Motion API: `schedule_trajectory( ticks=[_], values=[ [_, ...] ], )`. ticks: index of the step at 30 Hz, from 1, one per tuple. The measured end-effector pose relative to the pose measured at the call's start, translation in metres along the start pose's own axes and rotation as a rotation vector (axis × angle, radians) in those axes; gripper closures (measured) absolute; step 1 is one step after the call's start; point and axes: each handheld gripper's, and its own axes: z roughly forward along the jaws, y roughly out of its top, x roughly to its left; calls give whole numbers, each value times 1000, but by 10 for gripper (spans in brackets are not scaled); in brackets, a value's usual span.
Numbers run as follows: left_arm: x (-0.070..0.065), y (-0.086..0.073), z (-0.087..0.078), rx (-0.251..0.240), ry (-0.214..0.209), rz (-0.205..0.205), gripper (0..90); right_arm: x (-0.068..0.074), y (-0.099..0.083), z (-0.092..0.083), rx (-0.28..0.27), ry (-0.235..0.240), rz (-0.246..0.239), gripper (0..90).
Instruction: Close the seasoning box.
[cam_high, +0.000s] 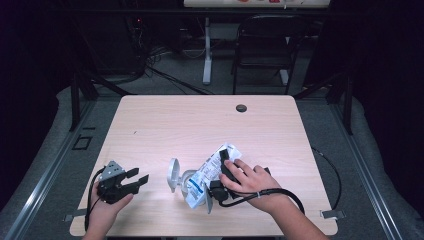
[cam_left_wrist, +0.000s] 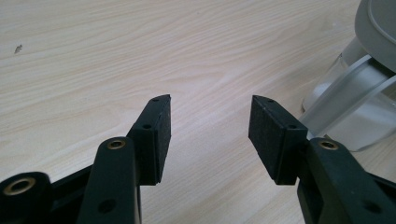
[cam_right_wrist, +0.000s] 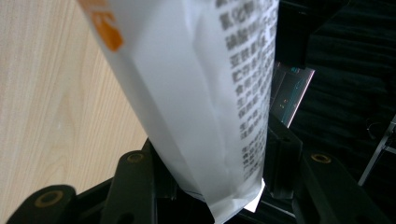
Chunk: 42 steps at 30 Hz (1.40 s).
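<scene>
A white bag (cam_high: 207, 172) with blue print lies tilted near the table's front edge, its lower end at a clear container (cam_high: 186, 181) whose grey lid (cam_high: 173, 175) stands open. My right gripper (cam_high: 225, 162) is shut on the bag's upper part, with a hand over it. In the right gripper view the bag (cam_right_wrist: 201, 93), with dark print and an orange mark, rises between the jaws of my right gripper (cam_right_wrist: 219, 154). My left gripper (cam_high: 142, 175) rests open at the front left, pointing at the container. In the left gripper view it (cam_left_wrist: 210, 126) holds nothing, and the container (cam_left_wrist: 345, 116) sits at the right.
The light wooden table (cam_high: 200, 120) has a dark cable hole (cam_high: 241, 108) near its far edge. A black cable (cam_high: 280, 192) loops from my right gripper. Beyond the table stand a black chair (cam_high: 265, 45) and a white desk leg (cam_high: 207, 50).
</scene>
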Motion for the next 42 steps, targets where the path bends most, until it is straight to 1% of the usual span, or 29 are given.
schedule_trajectory(
  ticks=[19, 24, 42],
  values=[
    [0, 0, 0, -3, -1, -1, 495, -1, 0, 0, -1, -1, -1, 561],
    [0, 0, 0, -3, -2, -2, 495, -2, 0, -2, 11, -3, -13, 563],
    [0, 0, 0, -2, -1, -1, 495, -2, 0, -2, 1, -11, -8, 572]
  ],
)
